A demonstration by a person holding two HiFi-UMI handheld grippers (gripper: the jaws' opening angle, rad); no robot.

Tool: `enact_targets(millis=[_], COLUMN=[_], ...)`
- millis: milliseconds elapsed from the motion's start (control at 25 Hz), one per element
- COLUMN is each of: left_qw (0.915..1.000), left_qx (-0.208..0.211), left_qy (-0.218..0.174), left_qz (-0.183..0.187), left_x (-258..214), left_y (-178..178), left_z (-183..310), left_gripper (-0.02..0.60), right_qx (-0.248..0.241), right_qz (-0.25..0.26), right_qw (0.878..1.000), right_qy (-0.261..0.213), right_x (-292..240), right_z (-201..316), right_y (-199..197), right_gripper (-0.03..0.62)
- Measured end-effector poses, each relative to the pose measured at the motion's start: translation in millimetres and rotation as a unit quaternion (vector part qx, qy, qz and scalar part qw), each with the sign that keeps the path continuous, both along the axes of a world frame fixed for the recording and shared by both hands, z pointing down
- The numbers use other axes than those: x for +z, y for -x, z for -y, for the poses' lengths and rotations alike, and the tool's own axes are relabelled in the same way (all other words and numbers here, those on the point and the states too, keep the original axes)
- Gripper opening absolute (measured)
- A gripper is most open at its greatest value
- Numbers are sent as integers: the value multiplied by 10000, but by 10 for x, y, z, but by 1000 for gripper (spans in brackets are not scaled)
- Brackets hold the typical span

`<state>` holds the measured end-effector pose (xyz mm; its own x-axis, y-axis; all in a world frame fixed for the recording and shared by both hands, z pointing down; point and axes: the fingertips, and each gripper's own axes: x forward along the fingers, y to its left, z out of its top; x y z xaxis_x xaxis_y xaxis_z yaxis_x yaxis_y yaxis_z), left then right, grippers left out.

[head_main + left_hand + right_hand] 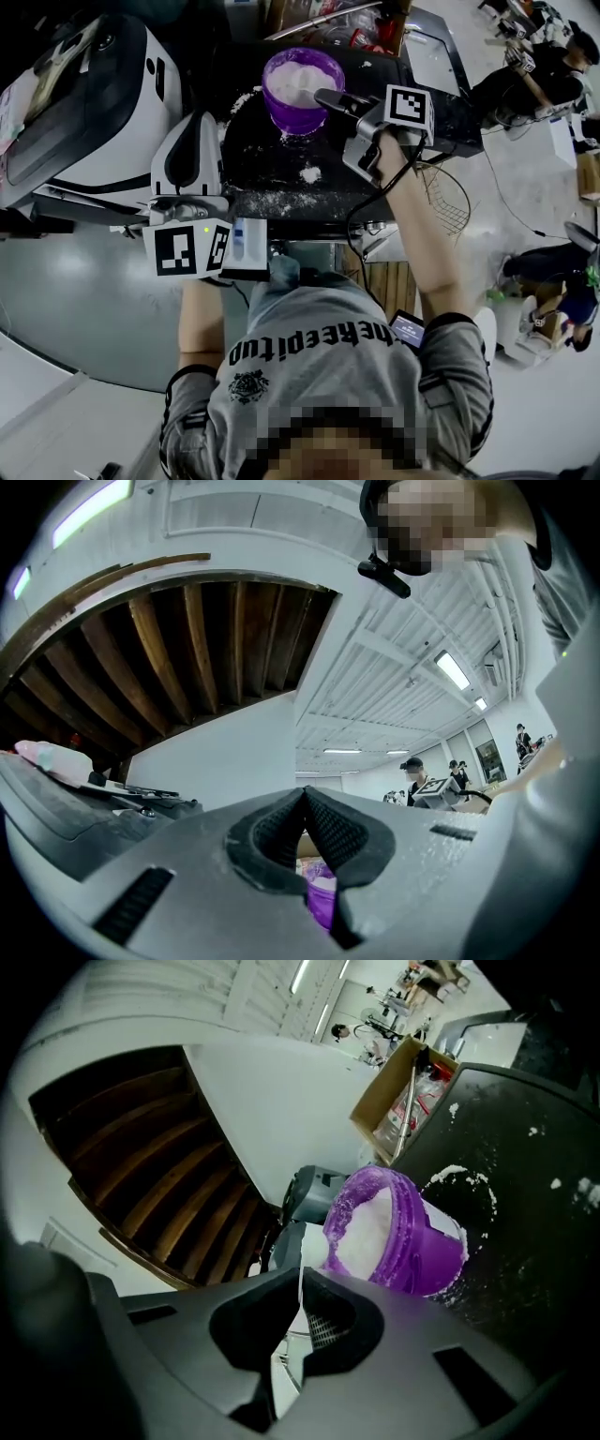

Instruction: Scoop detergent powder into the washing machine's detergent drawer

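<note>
- The right gripper (328,97) was clamped tight on the thin white handle of a scoop (302,1258), with its tip at the rim of the purple tub (302,111).
- The tub stood on the dark top (272,159), heaped with white powder (298,80). Loose powder (309,173) lay spilled around and in front of it.
- The left gripper (195,122) hung near the top's left edge with its jaws pressed together on nothing. Only a sliver of purple showed past them.
- The drawer (247,246), white with a blue part, seemed to be pulled out below the front edge, just beside the left gripper's marker cube. I couldn't tell whether any powder was in it.
- To me this looked like the loading step. Lifting a scoopful, carrying it to the drawer and tipping it in were all left to do.
</note>
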<state>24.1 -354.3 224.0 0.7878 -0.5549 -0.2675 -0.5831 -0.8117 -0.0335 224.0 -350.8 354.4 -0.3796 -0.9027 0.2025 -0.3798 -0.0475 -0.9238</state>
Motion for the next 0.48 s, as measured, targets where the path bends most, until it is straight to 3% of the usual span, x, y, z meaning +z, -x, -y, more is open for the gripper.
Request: enact_targets(millis=[280, 480], left_qw=[9998, 9995], left_qx=[-167, -302], left_qy=[-9, -15], left_qz=[47, 95], left_x=[-10, -32], left_y=[95, 162], left_z=[-256, -404], left_gripper=[5, 5], right_qx=[115, -3], right_qz=[600, 691], right_qw=[9975, 9966], right_qy=[-357, -451], right_x=[-36, -54], right_z=[-276, -419], right_y=[72, 184], right_gripper=[8, 8])
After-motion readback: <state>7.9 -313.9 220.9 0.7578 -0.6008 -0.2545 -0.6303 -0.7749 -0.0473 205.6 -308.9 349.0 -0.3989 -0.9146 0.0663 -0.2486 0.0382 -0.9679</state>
